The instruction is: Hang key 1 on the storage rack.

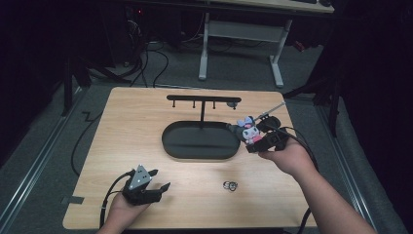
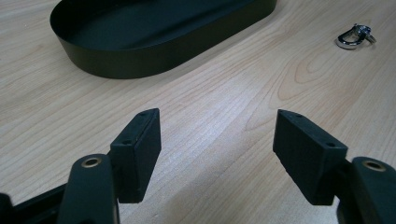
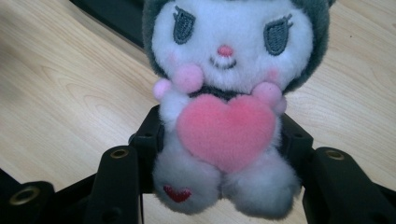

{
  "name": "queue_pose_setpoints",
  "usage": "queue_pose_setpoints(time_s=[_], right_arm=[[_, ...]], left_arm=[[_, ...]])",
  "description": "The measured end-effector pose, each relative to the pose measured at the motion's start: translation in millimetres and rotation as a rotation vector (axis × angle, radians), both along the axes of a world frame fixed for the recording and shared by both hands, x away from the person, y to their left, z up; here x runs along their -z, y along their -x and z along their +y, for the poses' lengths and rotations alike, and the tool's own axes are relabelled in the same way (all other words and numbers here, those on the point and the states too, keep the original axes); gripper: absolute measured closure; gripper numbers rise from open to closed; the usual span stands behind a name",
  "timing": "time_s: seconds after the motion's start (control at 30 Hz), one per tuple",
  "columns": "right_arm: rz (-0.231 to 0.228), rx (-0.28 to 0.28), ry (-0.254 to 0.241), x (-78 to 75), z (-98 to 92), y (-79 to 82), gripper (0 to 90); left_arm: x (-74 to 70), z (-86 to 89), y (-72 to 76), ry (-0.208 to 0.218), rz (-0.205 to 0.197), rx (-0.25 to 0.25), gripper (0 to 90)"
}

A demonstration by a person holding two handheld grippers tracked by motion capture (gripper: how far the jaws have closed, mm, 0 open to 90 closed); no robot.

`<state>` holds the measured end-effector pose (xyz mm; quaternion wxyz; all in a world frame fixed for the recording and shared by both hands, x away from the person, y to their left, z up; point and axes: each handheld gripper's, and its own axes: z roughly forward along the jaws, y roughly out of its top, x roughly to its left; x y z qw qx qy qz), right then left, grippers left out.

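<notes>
Plush toy: a small white-faced doll with a dark hood and a pink heart point(image 3: 226, 130), held just above the table near the right end of the tray; in the high view point(image 1: 250, 131) it sits upright, facing the person.
Grip: the right gripper point(image 3: 224, 154) pinches the doll's lower body from both sides, its jaws partly closed and sunk into the soft pile, so the head and heart stay free above them.
Likely purpose: held low on the body like this, the top of the doll is left clear, probably so that it can be brought up to the stand.
Stand: a black T-shaped rack with small pegs under its bar point(image 1: 203, 99), rising from the tray behind the doll.
Tray: a black oval dish point(image 1: 171, 141), nothing visible in it.
Key ring: a small metal clasp and ring point(image 2: 355, 36) lying on the bare wood in front of the tray, apart from both hands.
Left gripper: resting low at the near left of the table point(image 1: 155, 181), jaws spread wide with only wood between them, apparently waiting.
Table: light wood top point(image 1: 136, 117).
</notes>
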<state>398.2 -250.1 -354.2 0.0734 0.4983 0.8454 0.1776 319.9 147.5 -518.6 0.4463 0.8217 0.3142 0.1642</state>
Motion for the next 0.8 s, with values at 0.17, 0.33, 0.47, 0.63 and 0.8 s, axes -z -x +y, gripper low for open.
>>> queue_pose_setpoints(time_s=[0.17,0.33,0.47,0.63,0.8], right_arm=[[-0.005,0.005,-0.001,-6.6,2.3,-5.3,48.8],[-0.013,0.01,-0.005,-17.3,7.3,-12.4,48.8],[-0.019,0.011,-0.013,-21.8,11.0,-15.9,48.7],[-0.013,0.015,-0.025,-24.6,13.9,-20.9,48.8],[-0.009,0.02,-0.05,-32.7,17.6,-26.9,48.8]], left_arm=[[0.4,-0.3,-0.3,0.002,-0.001,0.001,33.0],[-0.1,0.7,-0.5,0.003,0.002,0.005,33.0],[-0.3,1.2,-0.7,0.005,-0.001,0.005,33.0],[-0.4,1.4,-0.5,0.003,-0.001,0.007,33.0],[-1.0,1.4,-0.3,0.005,-0.001,0.012,33.0]])
